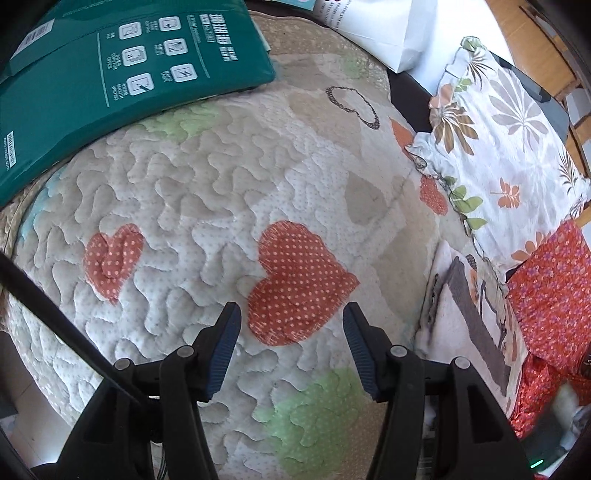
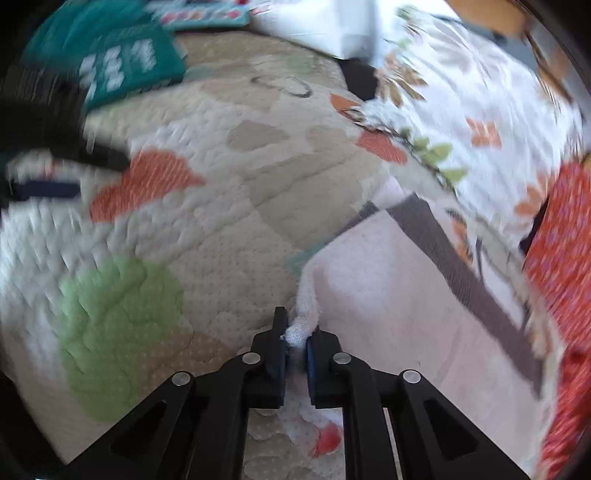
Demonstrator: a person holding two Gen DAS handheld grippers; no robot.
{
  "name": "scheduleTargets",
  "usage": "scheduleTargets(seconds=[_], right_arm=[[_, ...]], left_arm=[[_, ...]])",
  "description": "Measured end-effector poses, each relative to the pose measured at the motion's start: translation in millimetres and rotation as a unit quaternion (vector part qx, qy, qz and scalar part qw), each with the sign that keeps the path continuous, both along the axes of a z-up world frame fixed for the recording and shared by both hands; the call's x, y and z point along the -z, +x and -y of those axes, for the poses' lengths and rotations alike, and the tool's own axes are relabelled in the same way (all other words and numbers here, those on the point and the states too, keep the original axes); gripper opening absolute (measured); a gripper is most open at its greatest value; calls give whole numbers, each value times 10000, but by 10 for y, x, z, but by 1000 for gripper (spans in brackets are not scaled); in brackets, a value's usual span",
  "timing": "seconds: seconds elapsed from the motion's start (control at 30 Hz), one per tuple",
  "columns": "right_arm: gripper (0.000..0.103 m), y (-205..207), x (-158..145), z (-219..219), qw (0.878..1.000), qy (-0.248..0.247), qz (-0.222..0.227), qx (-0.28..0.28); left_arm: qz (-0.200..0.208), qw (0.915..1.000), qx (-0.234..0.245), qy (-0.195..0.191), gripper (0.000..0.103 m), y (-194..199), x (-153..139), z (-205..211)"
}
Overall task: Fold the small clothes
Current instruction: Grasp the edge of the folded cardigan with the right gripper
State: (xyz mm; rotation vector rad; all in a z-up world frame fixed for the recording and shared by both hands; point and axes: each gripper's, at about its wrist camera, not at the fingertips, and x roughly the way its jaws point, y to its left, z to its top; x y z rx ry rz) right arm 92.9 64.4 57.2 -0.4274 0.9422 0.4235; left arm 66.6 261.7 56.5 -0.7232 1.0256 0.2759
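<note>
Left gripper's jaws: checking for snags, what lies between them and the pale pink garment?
Only bare quilt, left wrist view: left gripper hangs open above a red heart patch; the pale pink garment lies rightward.

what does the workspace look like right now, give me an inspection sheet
surface: quilted mat with red dotted hearts and green patches, lying flat.
job's things: pale pink garment with a grey band, spread at the mat's right edge, one corner bunched up; floral cloth and red flowered cloth lie beyond it.
clutter: green package and white bag at the far side of the mat.
grippers: left gripper jaws open over a red heart, nothing between them; right gripper jaws shut on the pink garment's corner.
cables: thin black line crossing the left wrist view's lower left, cannot tell what it is.
surroundings: wooden furniture at the far right, blurred.
</note>
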Motion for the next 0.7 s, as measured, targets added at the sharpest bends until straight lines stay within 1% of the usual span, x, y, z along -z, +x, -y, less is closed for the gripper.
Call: scheduleTargets(seconds=[0.07,0.13,0.17,0.23,0.27,0.33,0.4,0.43,0.47,0.5,0.53,0.63,0.7], right_arm=[[8,107,-250,324,9976,567,-42,403],[8,217,-542,818,9894,1109,25,936],[8,267,-673,1151,9829,1358,78,1244],[8,303,-841,1713,9705,1666,185,1734],[8,283,-917,2110,9611,1815,264,2065],[8,228,-956,2687,9463,1978,317,2536],[8,55,-921,3203,9325,2023,371,2969],[8,-63,-846,3456,9270,1945,359,3188],[8,-144,-768,3612,9244,1845,314,3323],[8,-242,-632,3782,9216,1722,198,3473],[7,-330,-483,3935,9172,1713,33,3598],[7,-449,-217,4130,9056,1939,-275,3763],[7,-501,-159,4122,9062,1982,-333,3719]], left_arm=[[3,9999,97,95,56,21,-10,101],[18,9996,250,162,56,44,-16,234],[28,9994,314,174,56,49,-18,293],[65,9984,530,197,56,62,-24,479],[91,9977,640,217,56,64,-28,574],[137,9959,854,264,56,57,-36,763],[174,9930,1140,239,56,50,-36,974],[195,9906,1334,229,56,60,-42,1096],[204,9886,1474,246,56,68,-53,1194],[211,9859,1635,280,56,86,-73,1309],[237,9823,1831,316,56,111,-106,1452],[315,9718,2287,472,56,156,-222,1827],[355,9647,2556,517,57,183,-290,2114]])
